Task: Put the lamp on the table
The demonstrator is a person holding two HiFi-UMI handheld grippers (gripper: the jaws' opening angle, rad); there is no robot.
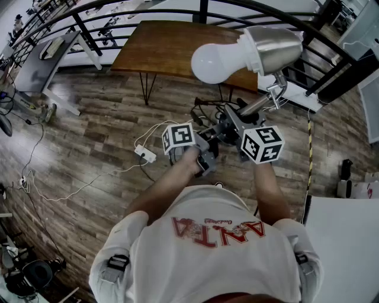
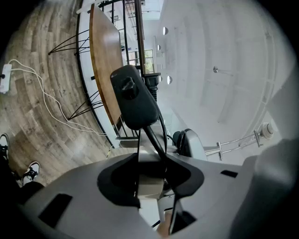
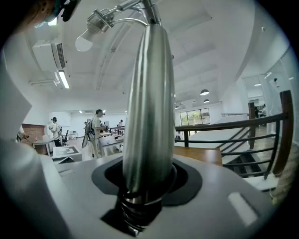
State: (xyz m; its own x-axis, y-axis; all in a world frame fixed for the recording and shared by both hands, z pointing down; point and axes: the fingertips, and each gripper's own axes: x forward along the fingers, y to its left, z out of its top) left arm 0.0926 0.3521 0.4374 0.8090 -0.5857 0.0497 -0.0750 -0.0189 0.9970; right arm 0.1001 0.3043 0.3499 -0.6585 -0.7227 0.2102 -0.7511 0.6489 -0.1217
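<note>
The lamp is held up in front of me, above the floor. Its white bulb [image 1: 212, 63] and brushed-metal shade [image 1: 277, 46] hang close to the head camera. My right gripper [image 1: 235, 126] is shut on the lamp's silver arm [image 3: 150, 107], which runs up to the bulb [image 3: 84, 43]. My left gripper [image 1: 205, 158] is shut on a metal piece [image 2: 150, 179] at the lamp's lower end, beside a black cable [image 2: 154, 140] and below a black part with a knob [image 2: 133, 95]. The brown wooden table [image 1: 166, 47] stands ahead on thin black legs.
A black railing [image 1: 118, 15] curves behind the table. A white power strip [image 1: 145, 154] and white cables lie on the wood floor at the left. A grey workbench [image 1: 41, 65] stands far left, a white surface [image 1: 349, 248] at lower right. People [image 3: 97, 130] stand far off.
</note>
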